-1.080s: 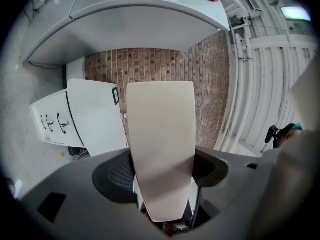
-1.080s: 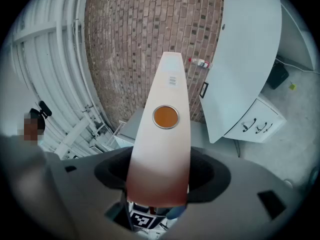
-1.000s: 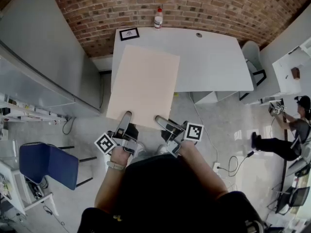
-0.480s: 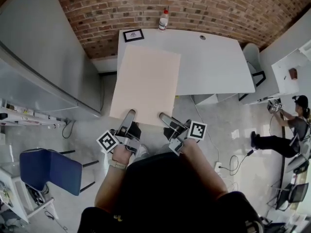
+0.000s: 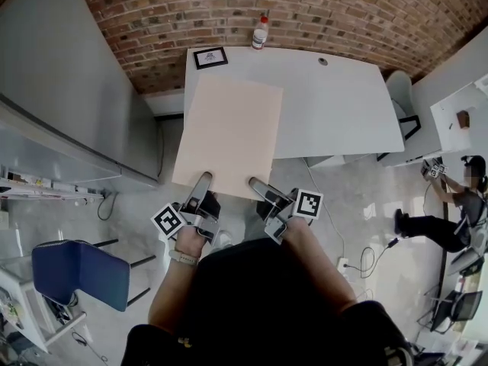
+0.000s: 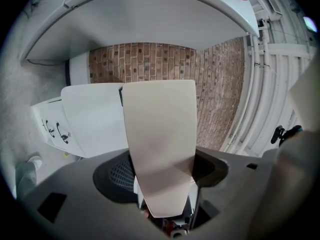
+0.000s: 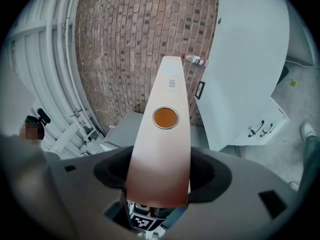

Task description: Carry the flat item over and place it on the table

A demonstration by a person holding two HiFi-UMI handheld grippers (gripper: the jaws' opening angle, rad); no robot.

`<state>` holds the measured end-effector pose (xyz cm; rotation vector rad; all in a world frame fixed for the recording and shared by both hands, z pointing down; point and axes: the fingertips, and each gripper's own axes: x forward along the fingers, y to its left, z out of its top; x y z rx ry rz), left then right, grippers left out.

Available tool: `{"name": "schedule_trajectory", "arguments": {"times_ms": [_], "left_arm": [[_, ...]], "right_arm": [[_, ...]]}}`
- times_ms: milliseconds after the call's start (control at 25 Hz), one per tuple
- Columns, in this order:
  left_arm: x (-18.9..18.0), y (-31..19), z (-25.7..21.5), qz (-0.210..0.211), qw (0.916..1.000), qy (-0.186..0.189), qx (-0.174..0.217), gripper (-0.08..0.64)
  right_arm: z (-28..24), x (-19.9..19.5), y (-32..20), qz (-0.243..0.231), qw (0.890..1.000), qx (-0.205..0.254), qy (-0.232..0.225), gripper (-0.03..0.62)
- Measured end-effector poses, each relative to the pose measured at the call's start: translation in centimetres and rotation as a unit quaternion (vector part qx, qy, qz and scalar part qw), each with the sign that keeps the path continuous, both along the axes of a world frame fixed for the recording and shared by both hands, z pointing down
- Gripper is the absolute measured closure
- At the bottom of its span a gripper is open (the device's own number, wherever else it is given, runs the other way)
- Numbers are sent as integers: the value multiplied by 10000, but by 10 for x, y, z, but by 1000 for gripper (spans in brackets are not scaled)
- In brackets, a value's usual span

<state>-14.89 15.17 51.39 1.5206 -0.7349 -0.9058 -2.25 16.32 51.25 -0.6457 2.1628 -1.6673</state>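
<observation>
A large flat beige board (image 5: 229, 136) is held level at its near edge by both grippers. Its far part lies over the left portion of the white table (image 5: 335, 105); I cannot tell whether it touches. My left gripper (image 5: 200, 187) is shut on the near left edge, and my right gripper (image 5: 259, 189) is shut on the near right edge. In the left gripper view the board (image 6: 160, 144) runs out from between the jaws. The right gripper view shows the board (image 7: 162, 154) edge-on with a round orange disc (image 7: 165, 117) on it.
A bottle (image 5: 261, 31) and a small framed picture (image 5: 210, 57) stand at the table's far edge by the brick wall. A grey panel (image 5: 61, 90) flanks the left. A blue chair (image 5: 76, 273) is at the lower left, and a person (image 5: 457, 204) sits far right.
The board and both grippers have edged slightly forward toward the table. Both grips are unchanged.
</observation>
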Motion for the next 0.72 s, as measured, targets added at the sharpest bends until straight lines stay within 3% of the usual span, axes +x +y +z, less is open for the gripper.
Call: {"name": "schedule_trajectory", "arguments": {"times_ms": [720], "left_arm": [[61,-142,22,-483,9975,-80,-516,256]], "right_arm": [[24,61,-159,-566,9974,-447,-12,267]]}}
